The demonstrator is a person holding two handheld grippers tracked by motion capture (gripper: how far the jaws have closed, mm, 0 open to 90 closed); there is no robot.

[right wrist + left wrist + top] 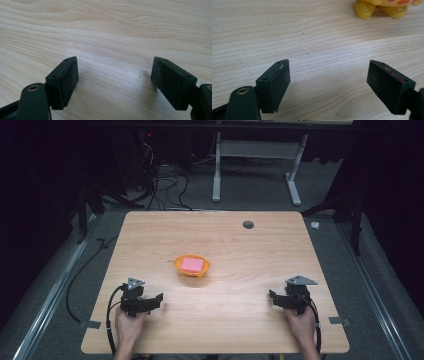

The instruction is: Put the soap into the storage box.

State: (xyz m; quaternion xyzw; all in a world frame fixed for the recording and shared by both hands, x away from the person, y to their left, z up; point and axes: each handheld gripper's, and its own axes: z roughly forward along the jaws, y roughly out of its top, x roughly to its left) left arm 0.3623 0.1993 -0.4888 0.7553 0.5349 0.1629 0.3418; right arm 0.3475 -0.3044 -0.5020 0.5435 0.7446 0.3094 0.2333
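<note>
Resting low near the person's edge of the pale wood-grain table, the left gripper and the right gripper both stand spread wide with nothing between their black jaws, as the bare boards in the left gripper view and the right gripper view confirm. Between them and farther out, near the table's middle, sits a small orange-yellow plastic bowl on stubby feet with a pink rectangular block, perhaps a sponge, lying in it. What the coming move turns on is direction: from the left gripper the bowl lies forward and to the person's right, and in the left gripper view its yellow feet peek in at the top right, beyond the jaw tips and well apart from them. From the right gripper it lies forward and to the left, a somewhat longer reach by the look of the high view, so the left hand seems the nearer one (though not by much). The pink block's longer side runs roughly across the table, left to right, so a gripper coming straight in from the person's side would likely close across its shorter span. Neither gripper touches bowl or block
</note>
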